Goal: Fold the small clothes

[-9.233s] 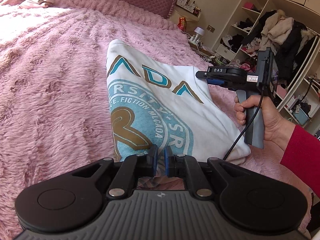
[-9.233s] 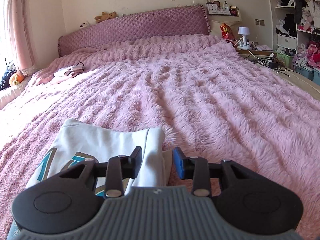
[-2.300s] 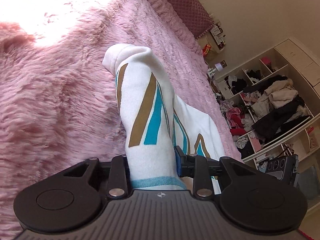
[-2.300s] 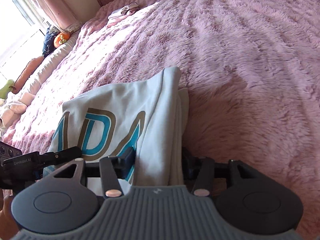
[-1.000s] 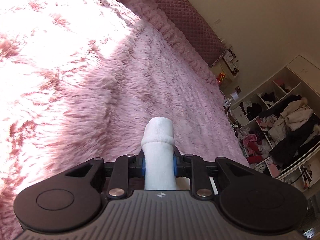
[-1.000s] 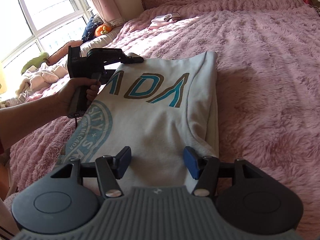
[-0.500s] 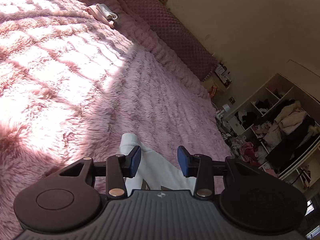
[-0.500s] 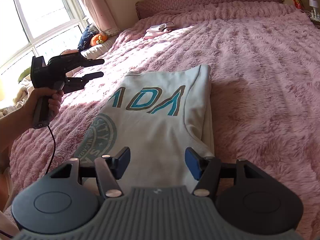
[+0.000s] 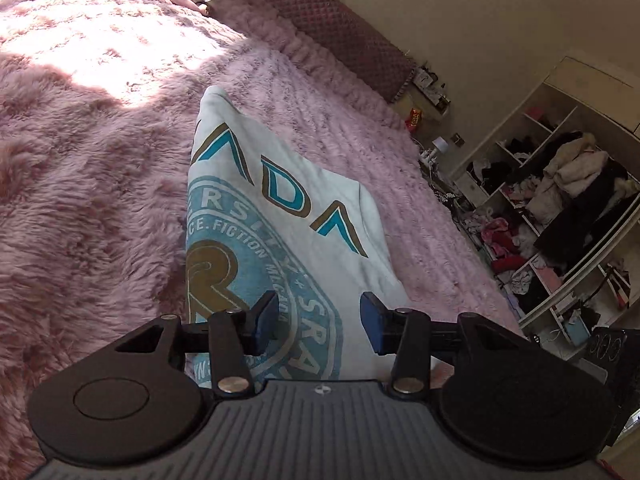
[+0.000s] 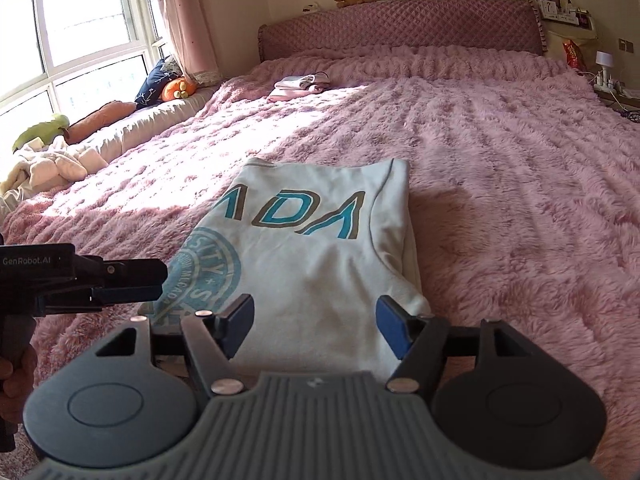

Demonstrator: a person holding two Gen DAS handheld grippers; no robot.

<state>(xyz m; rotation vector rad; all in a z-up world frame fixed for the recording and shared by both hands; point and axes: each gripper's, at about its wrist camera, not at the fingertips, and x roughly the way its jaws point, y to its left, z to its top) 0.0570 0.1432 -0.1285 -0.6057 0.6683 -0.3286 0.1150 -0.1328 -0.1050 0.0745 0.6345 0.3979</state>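
Observation:
A white shirt (image 9: 304,216) with teal and gold print lies folded lengthwise on the pink fluffy bedspread (image 9: 92,184). My left gripper (image 9: 318,322) hovers over the shirt's near end. Its jaws are opening and its blue pads touch no cloth. In the right wrist view the same shirt (image 10: 320,248) stretches away from my right gripper (image 10: 316,322). That gripper's jaws are also opening, above the near hem, with nothing pinched. The left gripper (image 10: 158,282) juts in from the left beside the round print, held in a hand (image 10: 16,372).
A small pile of folded clothes (image 10: 298,82) sits near the quilted headboard (image 10: 400,28). Cushions and soft toys line the window seat (image 10: 120,128) on the left. Open shelves stuffed with clothes (image 9: 560,208) and a cluttered nightstand (image 10: 608,84) stand past the bed's right side.
The left gripper let go of the shirt's edge, opened and swung back to the shirt's near end. The right gripper opened wider and pulled back a little. The shirt now lies flat.

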